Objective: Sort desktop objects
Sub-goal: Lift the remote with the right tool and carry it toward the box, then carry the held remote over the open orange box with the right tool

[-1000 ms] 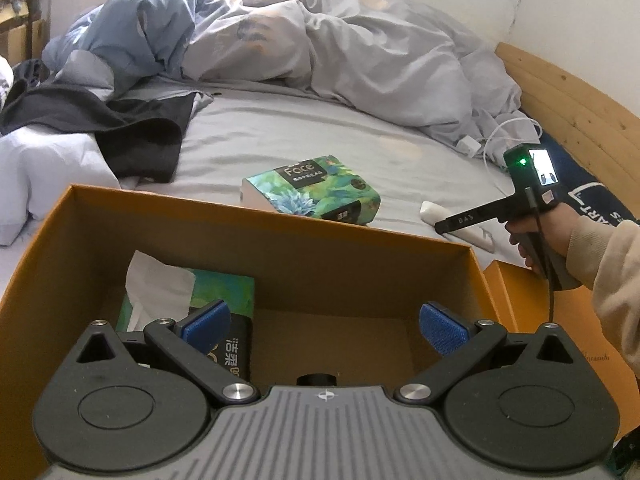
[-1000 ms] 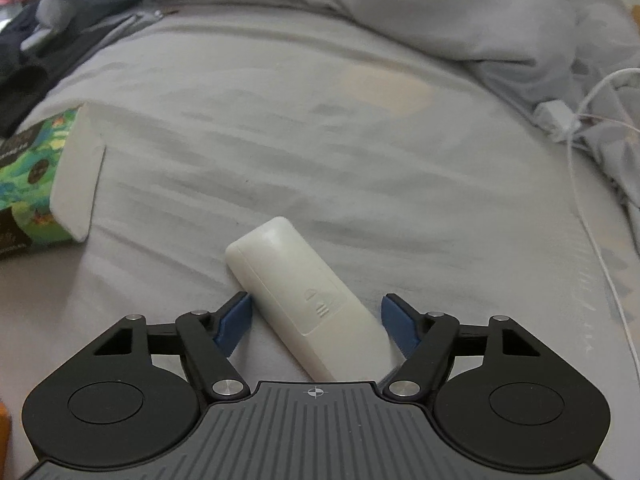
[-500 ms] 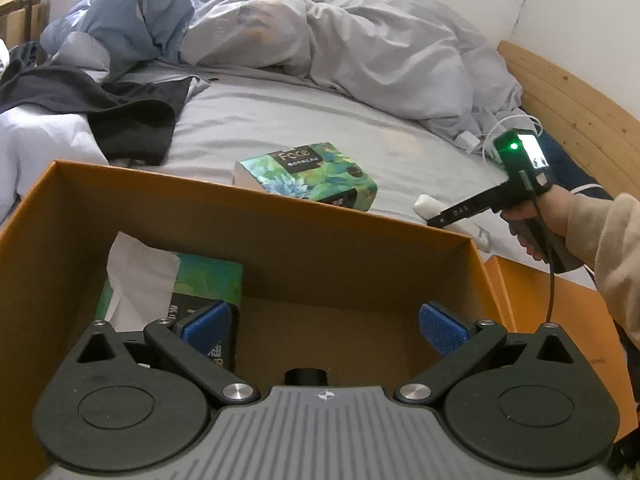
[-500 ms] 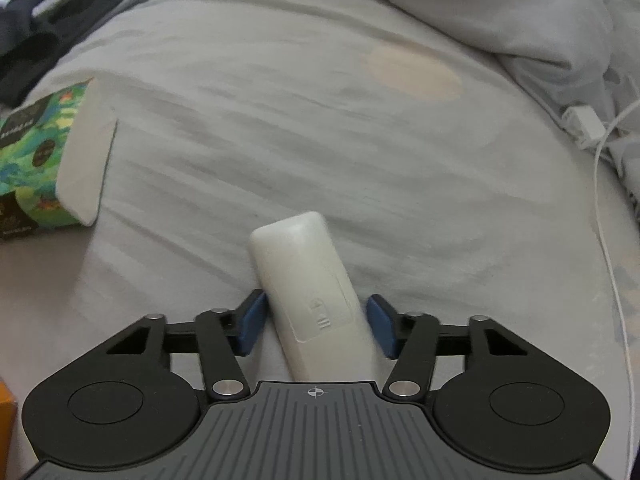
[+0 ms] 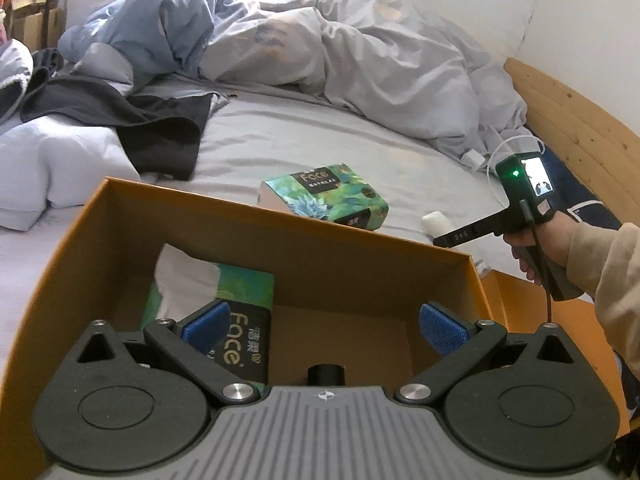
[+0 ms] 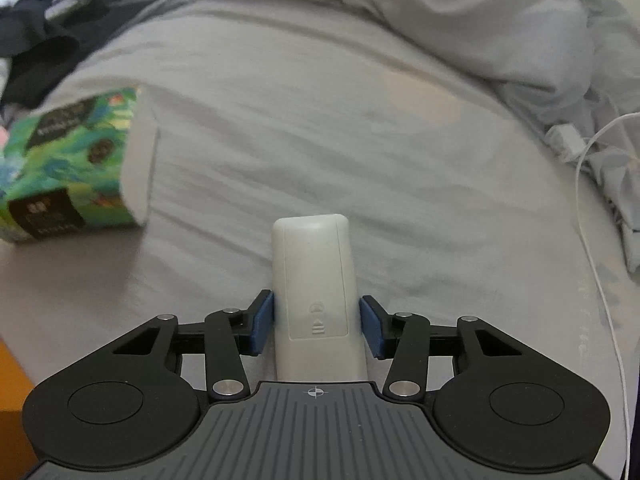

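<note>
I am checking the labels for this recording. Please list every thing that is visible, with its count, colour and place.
tissue pack: 1, green, inside the box, tissue sticking out
tissue pack: 1, green, on the bed beyond the box
box: 1, orange cardboard, open, nearest the left camera
remote control: 1, white, on the sheet between the right gripper pads
charger and cable: 1, white, right edge of bed
duvet: 1, grey-blue, crumpled at the far side
black garment: 1, far left
bed frame: 1, wooden, right
left gripper: open, over the box
right gripper: has just been closing on the remote control
</note>
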`<state>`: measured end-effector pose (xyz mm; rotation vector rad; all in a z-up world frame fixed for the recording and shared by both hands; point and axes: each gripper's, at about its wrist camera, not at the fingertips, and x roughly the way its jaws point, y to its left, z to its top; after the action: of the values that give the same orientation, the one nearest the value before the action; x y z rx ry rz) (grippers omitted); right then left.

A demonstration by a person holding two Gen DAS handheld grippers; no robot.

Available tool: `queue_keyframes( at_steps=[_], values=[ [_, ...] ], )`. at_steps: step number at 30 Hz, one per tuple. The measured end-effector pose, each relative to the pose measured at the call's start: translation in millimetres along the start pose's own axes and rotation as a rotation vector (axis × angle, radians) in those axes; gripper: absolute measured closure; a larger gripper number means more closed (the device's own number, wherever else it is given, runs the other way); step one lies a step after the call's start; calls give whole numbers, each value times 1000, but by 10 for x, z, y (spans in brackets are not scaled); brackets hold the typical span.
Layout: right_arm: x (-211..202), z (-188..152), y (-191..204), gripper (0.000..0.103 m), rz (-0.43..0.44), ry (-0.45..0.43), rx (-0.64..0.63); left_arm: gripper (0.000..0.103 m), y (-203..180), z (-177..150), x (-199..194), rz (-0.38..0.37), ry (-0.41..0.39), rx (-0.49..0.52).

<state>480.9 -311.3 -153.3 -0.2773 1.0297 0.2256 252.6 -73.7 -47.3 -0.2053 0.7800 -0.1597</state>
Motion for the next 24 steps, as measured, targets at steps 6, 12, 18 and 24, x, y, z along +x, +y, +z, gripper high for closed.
queue_keyframes(
  at_steps=[6, 12, 18, 24],
  values=[
    [-227, 117, -21, 53, 11, -80, 52, 0, -13, 37, -141, 6, -25, 7],
    [-560, 242, -119, 53, 17, -175, 92, 0, -34, 33, -311, 7, -54, 13],
    [-985, 379, -340, 55, 8, -297, 125, 0, -72, 12, -528, 10, -90, 26],
    [-1382, 549, -629, 56, 17, -416, 146, 0, -98, 0, -790, 18, -129, 38]
  ],
)
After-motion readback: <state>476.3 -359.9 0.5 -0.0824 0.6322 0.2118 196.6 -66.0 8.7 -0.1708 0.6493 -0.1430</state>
